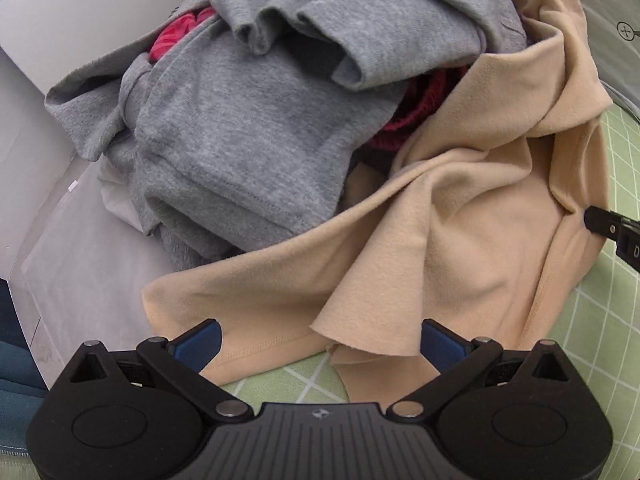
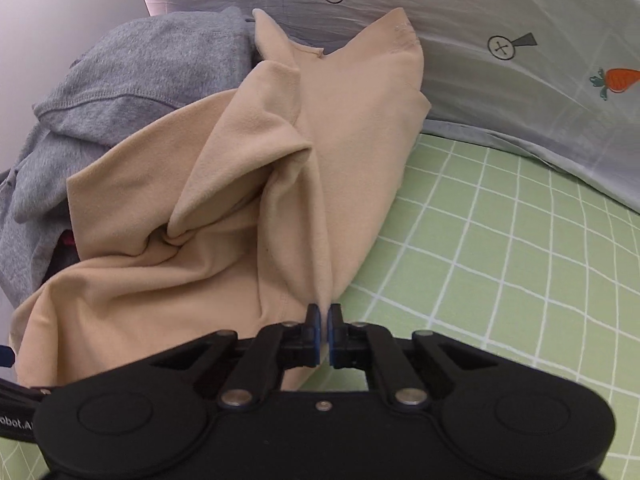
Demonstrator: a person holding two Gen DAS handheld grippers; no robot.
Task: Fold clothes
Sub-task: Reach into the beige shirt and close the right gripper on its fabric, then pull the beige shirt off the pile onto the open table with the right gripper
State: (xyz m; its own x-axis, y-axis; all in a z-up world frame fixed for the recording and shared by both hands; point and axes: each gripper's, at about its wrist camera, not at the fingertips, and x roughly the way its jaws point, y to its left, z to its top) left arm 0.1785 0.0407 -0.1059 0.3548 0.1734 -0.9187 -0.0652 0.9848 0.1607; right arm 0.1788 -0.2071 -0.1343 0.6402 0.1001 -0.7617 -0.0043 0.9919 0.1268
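Your right gripper (image 2: pixel 324 316) was clenched on a pinched ridge of the beige garment (image 2: pixel 224 216), which ran away from it toward 12 o'clock. Your left gripper (image 1: pixel 320 344) stood released, its pads (image 1: pixel 200 344) straddling the garment's hem without pressing it. That garment lay crumpled on the green sheet (image 2: pixel 500 280), against the grey garment (image 1: pixel 240 120) at its 10 o'clock.

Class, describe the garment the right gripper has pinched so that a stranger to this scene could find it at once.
Start at the green checked sheet, where a heap of clothes lies. The tan garment spills off that heap onto the sheet, a fold of it pinched in the right gripper. It is smooth and peach-tan; the grey garment is darker and the red one mostly buried.
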